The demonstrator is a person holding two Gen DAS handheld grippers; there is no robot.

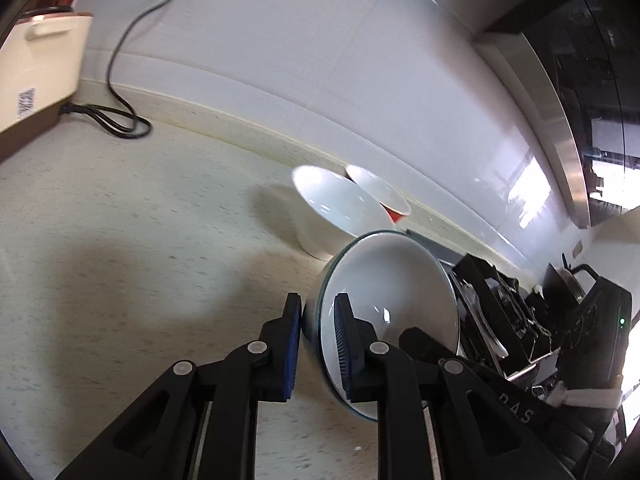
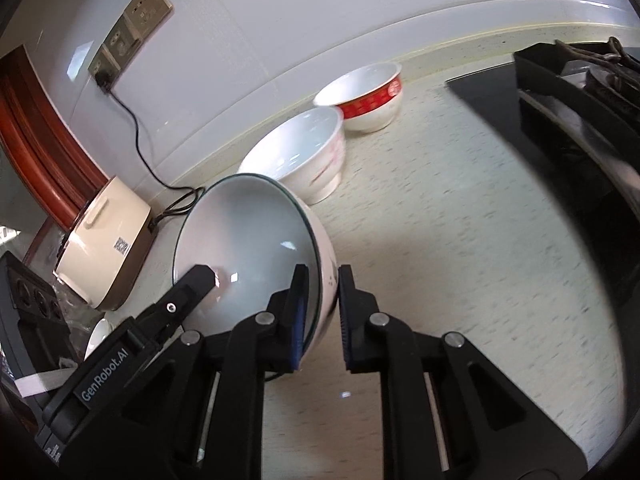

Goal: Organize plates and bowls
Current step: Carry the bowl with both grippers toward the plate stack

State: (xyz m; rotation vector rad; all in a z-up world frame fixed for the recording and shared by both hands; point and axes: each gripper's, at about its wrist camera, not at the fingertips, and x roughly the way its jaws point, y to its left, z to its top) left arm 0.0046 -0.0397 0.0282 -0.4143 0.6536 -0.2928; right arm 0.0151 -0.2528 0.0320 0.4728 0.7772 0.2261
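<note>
Fingers of both the left gripper and right gripper clamp the green-rimmed bowl's opposite rims; lower it level into the white bowl just behind.

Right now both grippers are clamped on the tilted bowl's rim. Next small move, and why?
Probably carry the green-rimmed bowl toward the white bowl and level it for nesting. The left gripper and right gripper each pinch its rim on opposite sides, it is tilted steeply, and the white bowl sits open just beyond, beside the red-banded bowl.
</note>
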